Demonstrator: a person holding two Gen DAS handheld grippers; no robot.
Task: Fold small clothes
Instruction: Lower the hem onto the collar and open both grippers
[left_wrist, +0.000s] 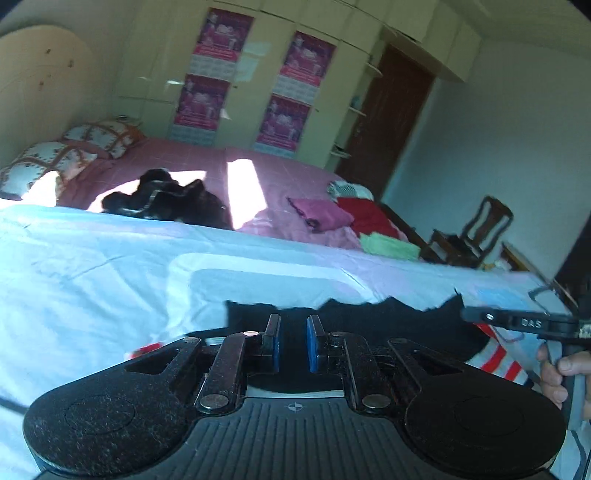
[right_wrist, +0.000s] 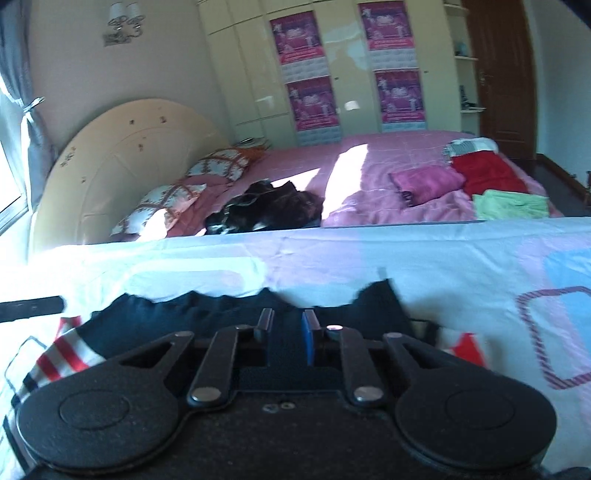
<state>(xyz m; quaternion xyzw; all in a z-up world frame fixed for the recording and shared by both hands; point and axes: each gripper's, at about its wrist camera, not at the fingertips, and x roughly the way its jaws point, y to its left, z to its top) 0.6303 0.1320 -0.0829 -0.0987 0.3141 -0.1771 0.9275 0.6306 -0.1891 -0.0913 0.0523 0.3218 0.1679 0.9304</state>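
A small dark garment (left_wrist: 369, 325) with red and white striped parts (left_wrist: 502, 363) lies on a pale sheet-covered surface (left_wrist: 92, 280) in front of both grippers. My left gripper (left_wrist: 293, 341) is open, its blue pads apart just above the garment's near edge, nothing between them. My right gripper (right_wrist: 286, 338) is open too, over the same dark garment (right_wrist: 207, 314), whose striped part (right_wrist: 62, 354) shows at the left. The right gripper's side also shows in the left wrist view (left_wrist: 517, 321), held by a hand.
Behind the sheet is a pink bed (right_wrist: 369, 162) with a dark clothes pile (right_wrist: 273, 206), folded magenta (right_wrist: 424, 182), red (right_wrist: 487, 171) and green (right_wrist: 509, 205) clothes, and pillows (right_wrist: 162, 206). A wooden chair (left_wrist: 472, 236) stands right of the bed.
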